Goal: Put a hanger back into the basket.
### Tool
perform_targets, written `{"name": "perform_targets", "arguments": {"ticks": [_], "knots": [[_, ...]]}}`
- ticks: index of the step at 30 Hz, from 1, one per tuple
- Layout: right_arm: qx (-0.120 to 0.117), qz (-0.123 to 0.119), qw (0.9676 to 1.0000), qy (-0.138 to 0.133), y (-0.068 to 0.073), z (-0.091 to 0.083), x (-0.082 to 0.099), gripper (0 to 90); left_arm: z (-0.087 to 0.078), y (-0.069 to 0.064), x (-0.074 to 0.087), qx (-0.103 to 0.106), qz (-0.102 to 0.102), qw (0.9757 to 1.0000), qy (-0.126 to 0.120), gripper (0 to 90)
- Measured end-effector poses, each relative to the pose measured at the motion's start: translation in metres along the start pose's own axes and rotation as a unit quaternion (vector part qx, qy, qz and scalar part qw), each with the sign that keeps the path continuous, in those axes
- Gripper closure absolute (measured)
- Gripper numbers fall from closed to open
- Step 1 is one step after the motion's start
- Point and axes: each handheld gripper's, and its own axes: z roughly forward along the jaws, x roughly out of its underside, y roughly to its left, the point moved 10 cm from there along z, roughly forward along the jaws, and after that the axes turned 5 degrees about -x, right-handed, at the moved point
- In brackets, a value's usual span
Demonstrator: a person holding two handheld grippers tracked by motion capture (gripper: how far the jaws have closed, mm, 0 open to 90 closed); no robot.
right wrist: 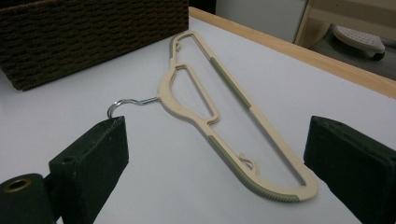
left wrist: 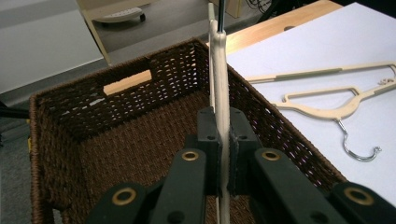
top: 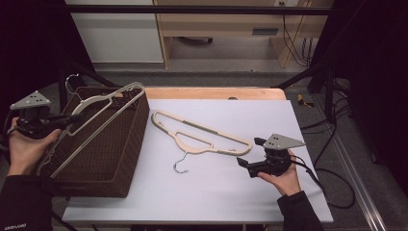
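- The bench [top: 216, 192] has a pale grey top with a wooden strip along its far edge.
- A dark brown woven basket [top: 122, 144], rectangular with a slot handle, sits at the bench's left edge.
- The left tongs [top: 72, 118] are held level over the basket's near-left part, clamped on a cream hanger [top: 103, 103] that slants across the basket; the left gripper view shows it edge-on between the pads.
- A second cream hanger [right wrist: 233, 98] lies flat mid-bench, with grey ribbed grips and a wire hook.
- The right tongs [right wrist: 215, 163] rest low near the bench's right edge, gaping wide, nothing between them.
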Motion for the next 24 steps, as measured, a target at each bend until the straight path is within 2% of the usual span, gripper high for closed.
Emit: {"name": "perform_targets", "arguments": {"ticks": [3,4,5,6,9,12,19,24], "knots": [[-0.001,0.001,1.0,0.002,0.0,0.001,0.001,6.7,0.002,0.004,0.0,-0.004,0.0,1.0,0.008,85.9],[-0.001,0.0,1.0,0.004,0.0,0.002,0.002,6.5,0.007,0.009,0.003,-0.009,-0.003,0.9998,0.018,85.9],[-0.002,0.003,1.0,0.005,0.001,0.002,0.002,6.4,0.007,0.009,0.003,-0.009,-0.003,0.9998,0.018,85.9],[-0.002,0.002,1.0,0.006,0.001,0.002,0.002,6.3,0.012,0.013,0.007,-0.009,-0.008,0.9994,0.032,85.9],[-0.002,0.001,1.0,0.006,0.001,0.001,0.002,6.2,0.015,0.011,0.008,-0.012,0.0,0.999,0.042,85.9],[-0.003,0.001,1.0,0.004,0.0,0.001,0.002,6.2,0.018,0.007,0.007,-0.014,0.009,0.9989,0.044,85.9],[-0.004,0.002,1.0,0.008,0.001,0.002,0.003,6.2,0.025,0.011,0.008,-0.013,0.004,0.9986,0.051,85.8],[-0.007,0.001,0.9999,0.009,0.002,0.004,0.004,6.2,0.026,0.012,0.007,-0.02,0.012,0.9982,0.055,85.9]]}}
